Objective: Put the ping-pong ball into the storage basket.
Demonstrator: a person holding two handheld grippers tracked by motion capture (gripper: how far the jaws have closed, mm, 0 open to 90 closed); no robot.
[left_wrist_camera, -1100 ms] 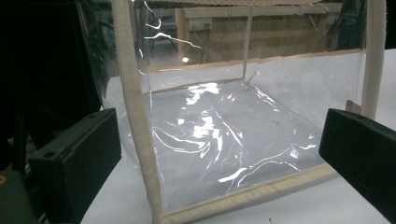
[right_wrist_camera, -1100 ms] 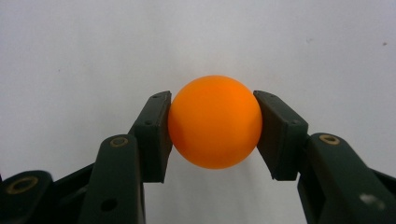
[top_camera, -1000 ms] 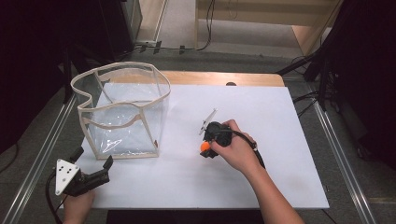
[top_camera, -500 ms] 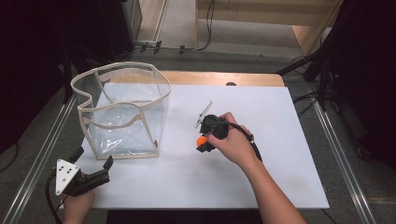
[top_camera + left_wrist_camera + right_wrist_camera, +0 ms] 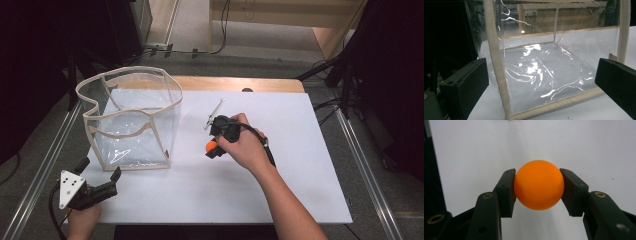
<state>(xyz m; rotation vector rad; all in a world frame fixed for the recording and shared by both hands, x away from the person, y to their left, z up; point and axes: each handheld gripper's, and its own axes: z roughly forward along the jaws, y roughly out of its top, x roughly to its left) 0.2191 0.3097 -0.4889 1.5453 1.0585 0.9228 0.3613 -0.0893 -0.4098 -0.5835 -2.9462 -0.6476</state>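
Observation:
An orange ball (image 5: pixel 539 184) sits clamped between the two black jaws of my right gripper (image 5: pixel 538 187), above the white table top. From above, the ball (image 5: pixel 211 146) peeks out below the person's right hand, where the right gripper (image 5: pixel 214 148) is near the table's middle. A clear plastic bin with cream fabric edging (image 5: pixel 131 121) stands at the left of the table. My left gripper (image 5: pixel 98 176) rests at the front left corner, open, pointed at the bin (image 5: pixel 541 72), which stands just beyond its wide-spread jaws.
The white table top (image 5: pixel 300 165) spreads to the right and front of the hand. Metal rails (image 5: pixel 367 170) run along both sides of the table. A wooden strip (image 5: pixel 240 82) borders the far edge.
My right gripper has moved left toward the bin and lifted a little, carrying the orange ball. The left gripper has stayed put.

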